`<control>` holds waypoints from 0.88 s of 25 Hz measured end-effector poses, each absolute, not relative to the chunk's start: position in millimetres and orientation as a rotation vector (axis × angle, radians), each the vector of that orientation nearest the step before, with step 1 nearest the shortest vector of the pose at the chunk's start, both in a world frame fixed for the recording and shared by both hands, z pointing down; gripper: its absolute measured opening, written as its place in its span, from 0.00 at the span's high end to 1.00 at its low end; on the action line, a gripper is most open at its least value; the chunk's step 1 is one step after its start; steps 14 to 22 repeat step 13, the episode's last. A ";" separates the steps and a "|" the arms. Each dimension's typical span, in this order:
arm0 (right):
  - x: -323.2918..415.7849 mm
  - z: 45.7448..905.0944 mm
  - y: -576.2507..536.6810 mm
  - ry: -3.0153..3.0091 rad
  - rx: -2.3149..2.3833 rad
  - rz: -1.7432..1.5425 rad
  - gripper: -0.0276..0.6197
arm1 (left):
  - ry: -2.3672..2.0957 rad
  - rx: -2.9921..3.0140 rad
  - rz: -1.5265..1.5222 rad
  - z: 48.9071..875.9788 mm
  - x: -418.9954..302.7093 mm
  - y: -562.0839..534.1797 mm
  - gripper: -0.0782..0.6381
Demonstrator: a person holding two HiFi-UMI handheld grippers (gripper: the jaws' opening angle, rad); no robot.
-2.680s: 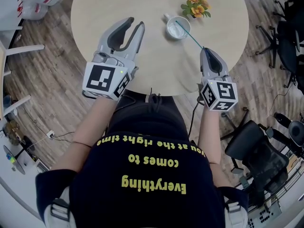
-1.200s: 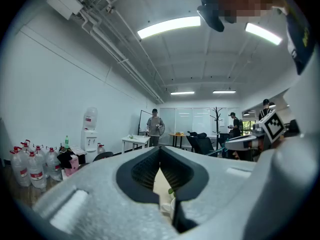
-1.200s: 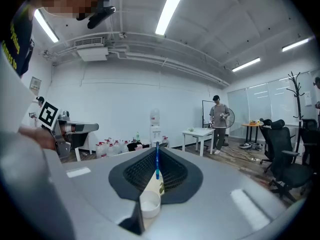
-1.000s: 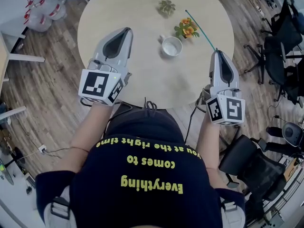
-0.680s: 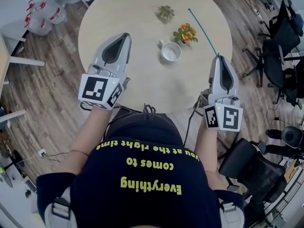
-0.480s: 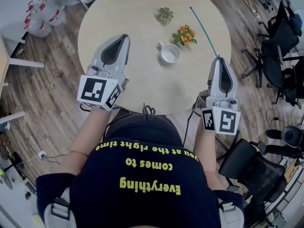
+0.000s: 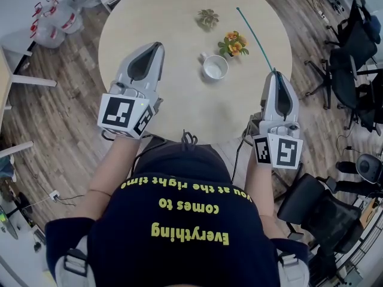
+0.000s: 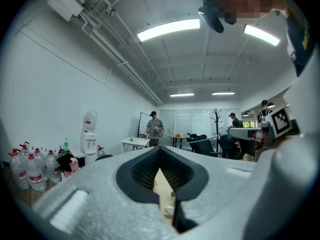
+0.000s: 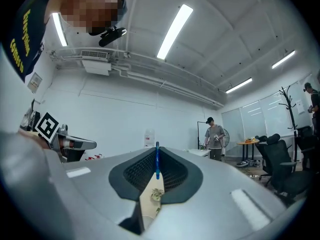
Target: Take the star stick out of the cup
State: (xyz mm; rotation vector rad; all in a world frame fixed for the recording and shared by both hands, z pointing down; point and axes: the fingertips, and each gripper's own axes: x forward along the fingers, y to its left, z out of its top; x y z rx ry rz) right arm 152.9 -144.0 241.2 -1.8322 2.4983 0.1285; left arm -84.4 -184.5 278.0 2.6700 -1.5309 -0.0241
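Note:
The thin teal star stick (image 7: 254, 34) rises from the tips of my right gripper (image 7: 275, 72), which is shut on its lower end; it slants up and to the left above the table, clear of the cup. In the right gripper view the stick (image 9: 157, 160) shows as a blue line pinched between the closed jaws. The white cup (image 7: 215, 66) stands empty near the middle of the round table (image 7: 167, 23). My left gripper (image 7: 158, 44) hovers above the table's left part, shut with nothing in it, its jaw tips (image 8: 159, 147) meeting.
A small pot with orange flowers (image 7: 233, 42) stands right behind the cup, and a small green plant (image 7: 207, 18) further back. Office chairs (image 7: 359, 46) stand to the right of the table. Water bottles (image 7: 51, 20) are on the floor at the far left.
The stick, in the cup at first, now stands free in my shut right gripper, which has drawn back to the table's right edge. My left gripper, open at first, is shut.

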 end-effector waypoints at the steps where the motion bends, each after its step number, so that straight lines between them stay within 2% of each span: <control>1: 153.0 241.2 -143.9 2.494 -1.833 0.127 0.91 | -1.528 2.671 -0.023 278.6 -84.0 -183.9 0.88; 22: 157.1 241.0 -145.6 2.478 -1.854 0.159 0.91 | -1.527 2.670 -0.007 282.5 -81.4 -186.4 0.88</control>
